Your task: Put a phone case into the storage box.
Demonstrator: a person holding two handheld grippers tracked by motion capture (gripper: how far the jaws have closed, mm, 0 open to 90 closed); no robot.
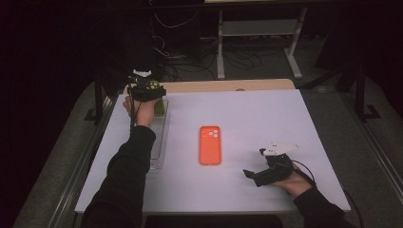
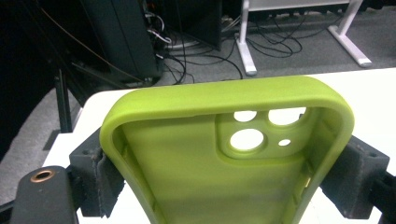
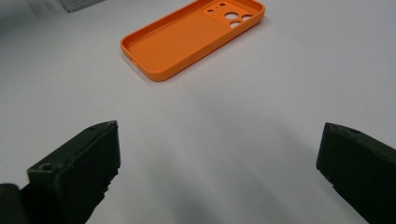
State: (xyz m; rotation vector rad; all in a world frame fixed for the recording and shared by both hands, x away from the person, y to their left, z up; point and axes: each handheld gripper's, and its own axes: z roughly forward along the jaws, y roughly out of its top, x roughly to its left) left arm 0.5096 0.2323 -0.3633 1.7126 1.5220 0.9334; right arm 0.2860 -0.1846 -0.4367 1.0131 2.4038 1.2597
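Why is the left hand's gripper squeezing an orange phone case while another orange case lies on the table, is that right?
Not quite. The case squeezed between the left gripper's fingers is green, not orange, as the left gripper view shows. The orange case does lie on the table.

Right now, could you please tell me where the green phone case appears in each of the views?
High view: green phone case at far left, under the left tongs, above the clear tray.
Left gripper view: centre, clamped between the tongs.
Right gripper view: not in it.
Shared landmark: the white table.
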